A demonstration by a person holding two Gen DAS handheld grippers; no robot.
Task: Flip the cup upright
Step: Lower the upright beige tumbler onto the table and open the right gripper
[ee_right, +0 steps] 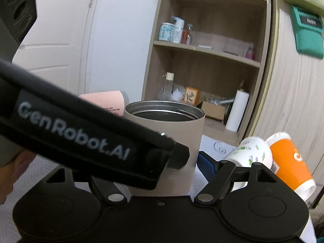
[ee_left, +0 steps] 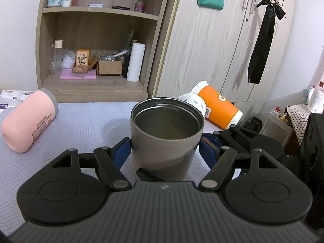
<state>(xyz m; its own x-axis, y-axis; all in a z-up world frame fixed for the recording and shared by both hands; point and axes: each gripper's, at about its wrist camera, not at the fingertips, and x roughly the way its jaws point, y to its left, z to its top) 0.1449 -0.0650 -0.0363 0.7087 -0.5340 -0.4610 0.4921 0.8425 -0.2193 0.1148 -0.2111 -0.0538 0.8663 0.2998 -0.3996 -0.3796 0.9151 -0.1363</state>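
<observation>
A grey steel-lined cup [ee_left: 165, 141] stands upright, mouth up, on the pale quilted cloth [ee_left: 85, 127]. My left gripper [ee_left: 165, 148] has its blue pads [ee_left: 121, 151] on either side of the cup's wall; the left pad touches it, the right pad shows a small gap. In the right wrist view the same cup [ee_right: 168, 147] stands between the fingers of my right gripper [ee_right: 172, 162]. Its right blue pad [ee_right: 208, 166] is just clear of the cup. The left gripper's black body [ee_right: 81, 131] crosses in front and hides the other finger.
A pink cup [ee_left: 28, 119] lies on its side at the left. An orange cup [ee_left: 218, 105] and a white printed cup [ee_left: 195, 103] lie on their sides behind, near the cloth's right edge. A wooden shelf unit [ee_left: 97, 40] and wardrobe [ee_left: 212, 50] stand behind.
</observation>
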